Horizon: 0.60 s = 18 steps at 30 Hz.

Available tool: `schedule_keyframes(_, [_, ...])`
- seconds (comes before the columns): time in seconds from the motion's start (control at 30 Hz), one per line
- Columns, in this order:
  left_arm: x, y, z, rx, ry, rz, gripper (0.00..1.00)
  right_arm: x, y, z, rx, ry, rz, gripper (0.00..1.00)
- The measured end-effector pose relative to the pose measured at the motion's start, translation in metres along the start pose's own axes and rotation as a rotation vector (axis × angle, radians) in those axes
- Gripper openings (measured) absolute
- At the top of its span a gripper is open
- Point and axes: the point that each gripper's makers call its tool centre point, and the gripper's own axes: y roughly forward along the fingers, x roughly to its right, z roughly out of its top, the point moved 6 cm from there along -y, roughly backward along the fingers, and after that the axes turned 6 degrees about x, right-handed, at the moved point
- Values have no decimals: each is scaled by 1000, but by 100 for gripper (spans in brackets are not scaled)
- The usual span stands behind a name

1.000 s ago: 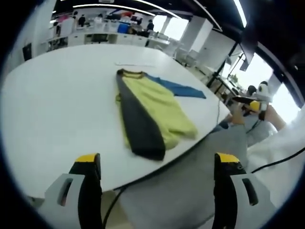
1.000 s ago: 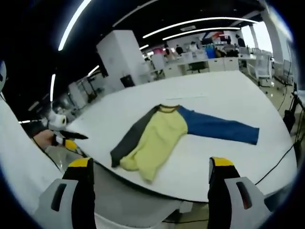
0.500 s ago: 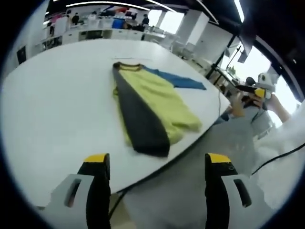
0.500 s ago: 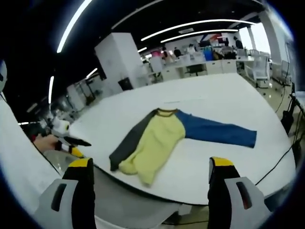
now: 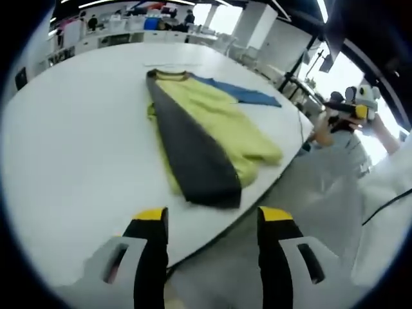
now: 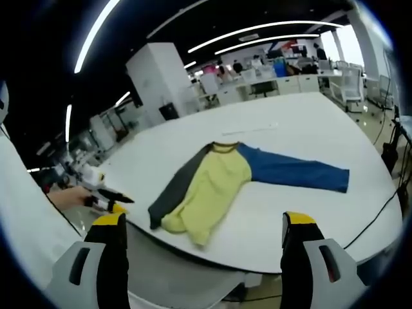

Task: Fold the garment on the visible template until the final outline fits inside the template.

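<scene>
Garment [image 5: 199, 138] beyond open left tool [image 5: 209, 222]

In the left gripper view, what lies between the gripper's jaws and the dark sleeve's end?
Only bare white table lies between the left gripper and the gray sleeve.

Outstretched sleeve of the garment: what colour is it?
Blue sleeve, clearest in the right gripper view.

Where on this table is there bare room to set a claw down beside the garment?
The white table is bare beyond the collar, toward the far edge, and on the near side of the blue sleeve. In the left gripper view, a wide bare stretch lies left of the grey sleeve. It is tightest where the yellow body reaches the table's near edge.
</scene>
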Motion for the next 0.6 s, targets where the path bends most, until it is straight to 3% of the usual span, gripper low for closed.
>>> schedule_keyframes(0.6, [-22, 32, -12, -8, 69, -21, 28, 13, 2, -1, -21, -1, -27, 100])
